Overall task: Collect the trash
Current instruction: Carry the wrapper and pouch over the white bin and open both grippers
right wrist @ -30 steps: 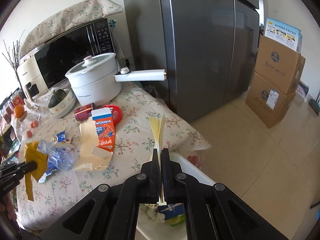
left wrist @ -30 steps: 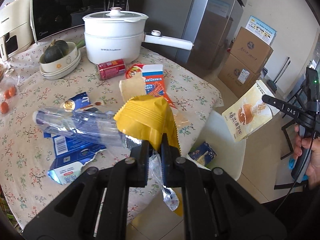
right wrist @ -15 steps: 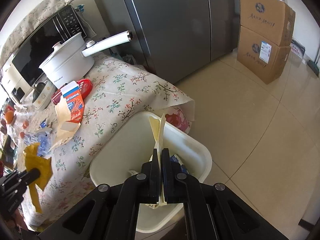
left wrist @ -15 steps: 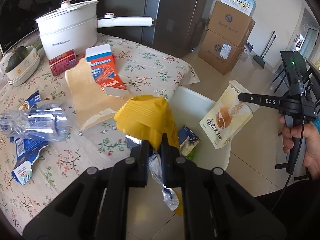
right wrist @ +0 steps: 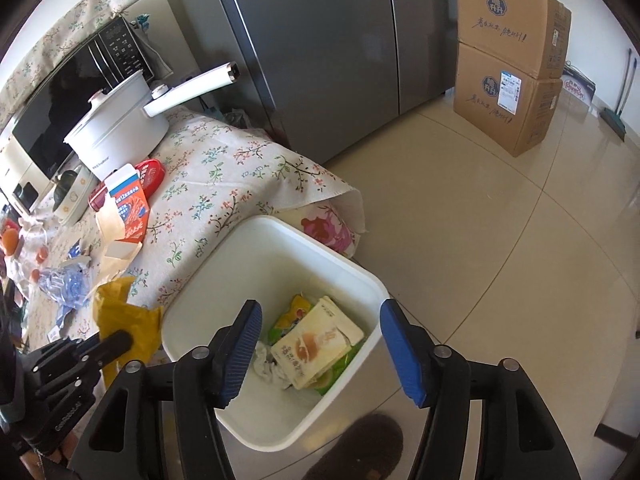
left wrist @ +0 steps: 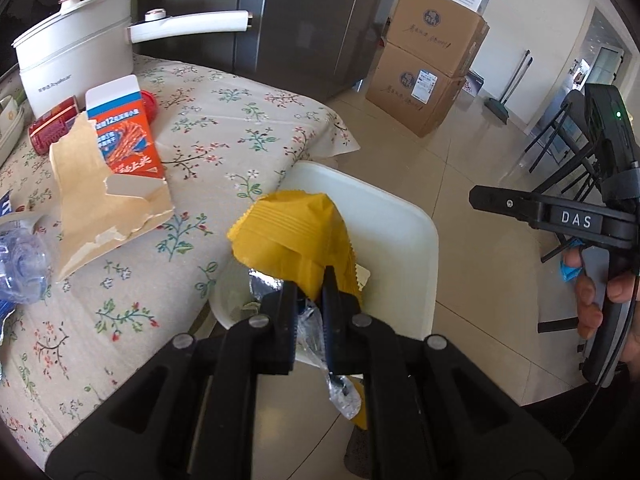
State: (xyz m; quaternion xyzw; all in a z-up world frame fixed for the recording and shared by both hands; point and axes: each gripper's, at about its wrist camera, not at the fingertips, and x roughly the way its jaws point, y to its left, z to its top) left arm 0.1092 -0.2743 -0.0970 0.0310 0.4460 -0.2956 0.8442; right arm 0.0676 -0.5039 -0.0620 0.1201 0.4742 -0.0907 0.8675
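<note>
Left gripper clenched on yellow wrapper, just above rim of white trash bin. Right gripper opening, nothing between jaws, over bin. Cream snack packet lying inside bin.

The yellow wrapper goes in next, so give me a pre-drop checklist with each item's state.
1. Left gripper shut on yellow wrapper: ok.
2. Wrapper over the white bin opening: cannot tell; it hangs near the table-side rim.
3. Right gripper empty, jaws opening: ok.
4. Cream packet inside the bin: ok.
5. Room left in the bin: ok.
6. Table cleared: not ok; orange carton and crushed bottle remain.
</note>
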